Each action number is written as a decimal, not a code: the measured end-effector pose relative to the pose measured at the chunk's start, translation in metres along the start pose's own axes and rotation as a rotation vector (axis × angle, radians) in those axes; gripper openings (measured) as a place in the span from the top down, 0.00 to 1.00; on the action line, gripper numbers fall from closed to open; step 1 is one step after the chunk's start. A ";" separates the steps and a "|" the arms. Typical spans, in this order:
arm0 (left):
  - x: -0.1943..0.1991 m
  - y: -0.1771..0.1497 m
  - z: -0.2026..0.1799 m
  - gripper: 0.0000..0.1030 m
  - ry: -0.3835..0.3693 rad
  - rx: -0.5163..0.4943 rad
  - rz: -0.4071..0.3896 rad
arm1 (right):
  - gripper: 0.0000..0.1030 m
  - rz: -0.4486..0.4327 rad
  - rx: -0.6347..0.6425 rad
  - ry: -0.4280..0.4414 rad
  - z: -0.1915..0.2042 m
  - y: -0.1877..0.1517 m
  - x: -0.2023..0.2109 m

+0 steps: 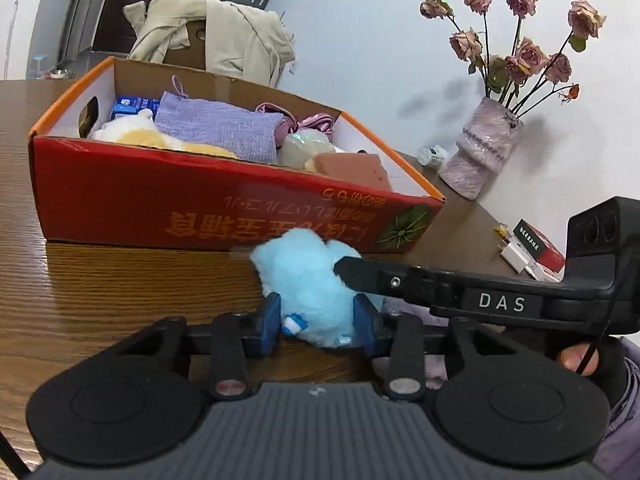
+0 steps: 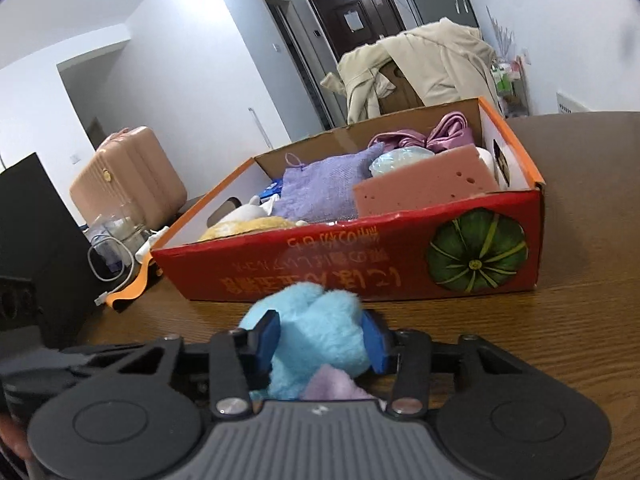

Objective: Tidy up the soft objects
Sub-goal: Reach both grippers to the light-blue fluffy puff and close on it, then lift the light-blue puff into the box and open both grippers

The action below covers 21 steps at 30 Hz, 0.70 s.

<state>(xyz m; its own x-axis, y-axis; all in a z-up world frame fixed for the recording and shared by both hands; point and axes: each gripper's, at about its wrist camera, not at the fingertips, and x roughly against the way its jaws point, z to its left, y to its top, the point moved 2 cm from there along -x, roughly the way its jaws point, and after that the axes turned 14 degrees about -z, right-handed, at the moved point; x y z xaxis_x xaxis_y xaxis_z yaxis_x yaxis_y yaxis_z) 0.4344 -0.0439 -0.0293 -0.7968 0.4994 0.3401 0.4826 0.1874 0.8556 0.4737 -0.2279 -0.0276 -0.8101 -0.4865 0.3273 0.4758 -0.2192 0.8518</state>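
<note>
Jaws of both my left gripper [image 1: 316, 320] and right gripper [image 2: 318, 342] clamp the blue plush toy [image 1: 304, 276] on the surface, just before the red cardboard box [image 1: 224, 204]. Box already holds several soft items; this toy remains.

Blue plush toy [image 2: 316, 336] between jaws, red box [image 2: 360, 268] behind
</note>
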 end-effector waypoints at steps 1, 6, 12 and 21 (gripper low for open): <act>0.001 -0.002 -0.001 0.62 -0.001 -0.012 -0.006 | 0.57 0.001 -0.015 -0.002 -0.001 -0.001 0.001; -0.001 -0.003 0.003 0.63 -0.019 0.008 -0.008 | 0.57 0.002 -0.057 0.016 -0.009 -0.003 -0.001; -0.002 -0.002 0.004 0.64 -0.022 0.008 -0.006 | 0.57 0.002 -0.079 0.034 -0.015 -0.004 -0.001; 0.020 0.012 -0.023 0.66 0.022 -0.123 -0.089 | 0.67 -0.064 0.024 0.015 0.010 0.009 0.010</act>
<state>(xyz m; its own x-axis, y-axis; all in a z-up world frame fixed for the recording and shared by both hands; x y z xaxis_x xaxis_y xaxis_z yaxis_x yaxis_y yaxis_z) 0.4157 -0.0516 -0.0032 -0.8430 0.4666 0.2678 0.3623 0.1244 0.9237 0.4660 -0.2268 -0.0130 -0.8334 -0.4846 0.2658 0.4146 -0.2300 0.8805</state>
